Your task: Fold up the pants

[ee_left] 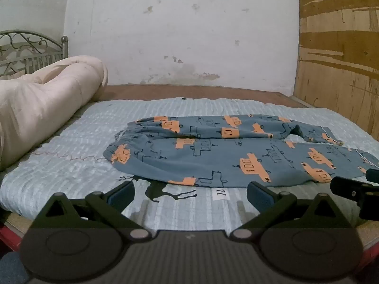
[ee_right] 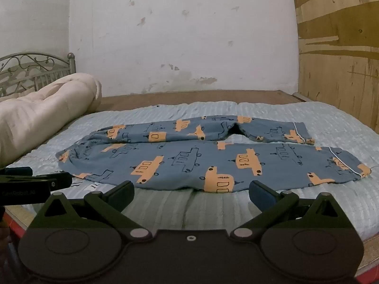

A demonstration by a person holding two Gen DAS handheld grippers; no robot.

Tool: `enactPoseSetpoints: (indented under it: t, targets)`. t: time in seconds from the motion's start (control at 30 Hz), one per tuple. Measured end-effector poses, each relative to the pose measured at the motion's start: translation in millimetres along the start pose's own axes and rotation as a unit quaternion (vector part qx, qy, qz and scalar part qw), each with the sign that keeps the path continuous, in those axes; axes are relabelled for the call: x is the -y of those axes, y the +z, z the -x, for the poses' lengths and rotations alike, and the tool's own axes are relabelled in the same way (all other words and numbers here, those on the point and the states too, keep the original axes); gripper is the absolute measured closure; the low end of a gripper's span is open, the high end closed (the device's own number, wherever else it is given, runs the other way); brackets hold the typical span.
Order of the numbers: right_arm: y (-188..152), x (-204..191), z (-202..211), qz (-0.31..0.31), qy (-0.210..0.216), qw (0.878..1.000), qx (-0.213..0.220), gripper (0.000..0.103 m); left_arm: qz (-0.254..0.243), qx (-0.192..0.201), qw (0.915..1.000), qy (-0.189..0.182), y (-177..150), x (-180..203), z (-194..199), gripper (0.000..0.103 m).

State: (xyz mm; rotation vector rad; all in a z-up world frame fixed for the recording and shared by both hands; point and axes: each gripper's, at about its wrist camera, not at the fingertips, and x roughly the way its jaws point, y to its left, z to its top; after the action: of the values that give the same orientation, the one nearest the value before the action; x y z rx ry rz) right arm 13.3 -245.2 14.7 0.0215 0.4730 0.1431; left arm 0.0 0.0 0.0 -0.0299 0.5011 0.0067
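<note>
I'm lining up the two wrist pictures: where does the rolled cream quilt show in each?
Left wrist: rolled cream quilt at left edge, left of the pants.
Right wrist: rolled cream quilt at left edge again.
Shared landmark: metal headboard behind it.

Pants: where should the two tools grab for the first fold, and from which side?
The pants lie flat, legs side by side, waistband left, cuffs right. Probably pinch the near leg's edge: left tool near the waistband, right tool near the cuff. Come in low from the near side; that edge faces both open tools, and lifts over the far leg.
</note>
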Motion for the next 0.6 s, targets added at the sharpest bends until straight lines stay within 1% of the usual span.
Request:
enactPoseSetpoints:
  t: [0.43, 0.6]
  targets:
    - [0.5, -0.4, 2.0, -0.002, -0.001, 1.0, 0.0, 0.001, 0.001, -0.001, 1.0, 0.002, -0.1, -0.6, -0.2, 0.001]
    - [-0.8, 1.5, 1.0, -0.001, 0.001, 1.0, 0.0, 0.001, 0.001, -0.002, 1.0, 0.002, -1.2, 5.9, -3.5, 0.001]
